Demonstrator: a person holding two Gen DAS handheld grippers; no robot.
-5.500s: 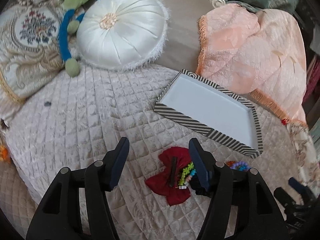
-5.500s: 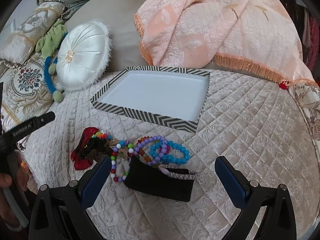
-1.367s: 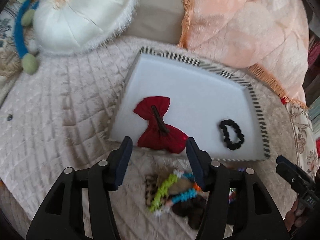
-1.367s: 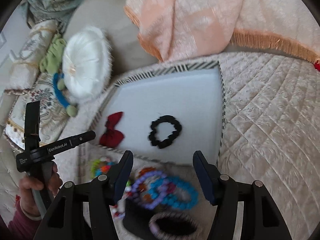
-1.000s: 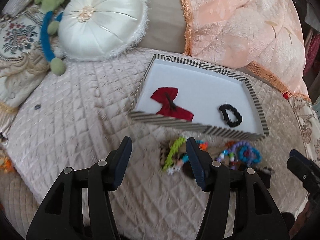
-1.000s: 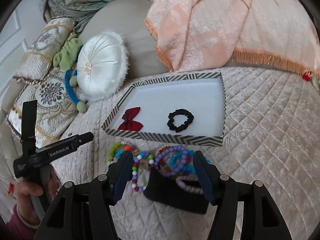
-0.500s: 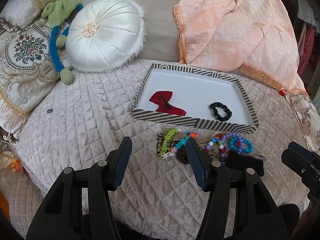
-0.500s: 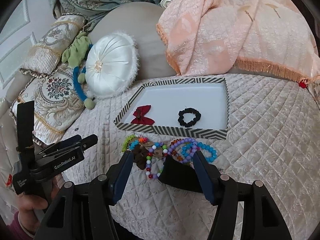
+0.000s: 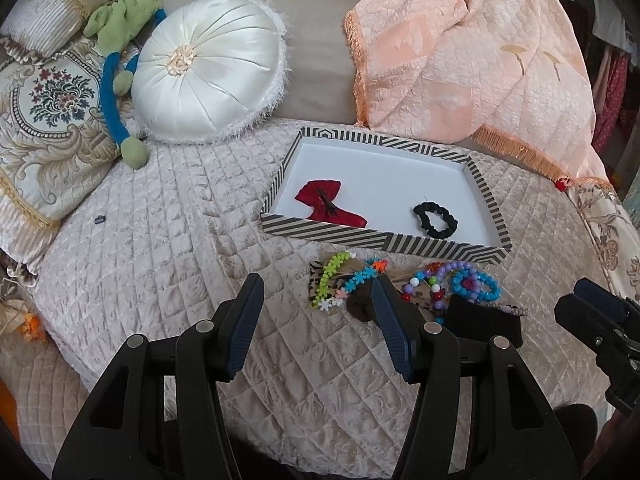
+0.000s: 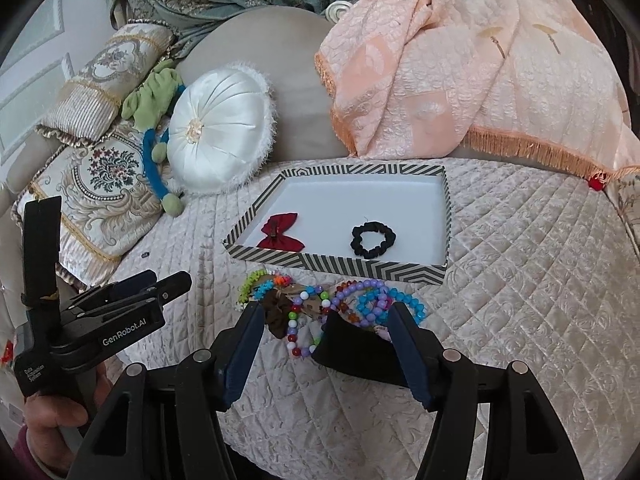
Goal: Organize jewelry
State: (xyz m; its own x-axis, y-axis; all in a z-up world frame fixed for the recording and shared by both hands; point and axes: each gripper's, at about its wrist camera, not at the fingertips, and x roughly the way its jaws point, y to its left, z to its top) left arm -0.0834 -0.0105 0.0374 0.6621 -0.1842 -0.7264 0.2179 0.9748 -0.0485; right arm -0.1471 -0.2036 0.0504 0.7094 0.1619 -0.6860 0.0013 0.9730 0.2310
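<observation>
Red bow [image 9: 329,207] and black scrunchie [image 9: 435,220] lie in the striped tray [image 9: 384,240], sorted. Bead bracelets [image 10: 372,300] are piled on the quilt [image 9: 168,240] just before it. Left gripper [image 9: 318,322] and right gripper [image 10: 326,344] hover over the pile, jaws apart, empty, likely picking next.

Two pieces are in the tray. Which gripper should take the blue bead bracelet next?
Right, probably. The blue bead bracelet lies just ahead of the right gripper, whose open, empty jaws nearly frame it. The left gripper fronts the green flower bracelet at the pile's other end, farther from the blue beads.
</observation>
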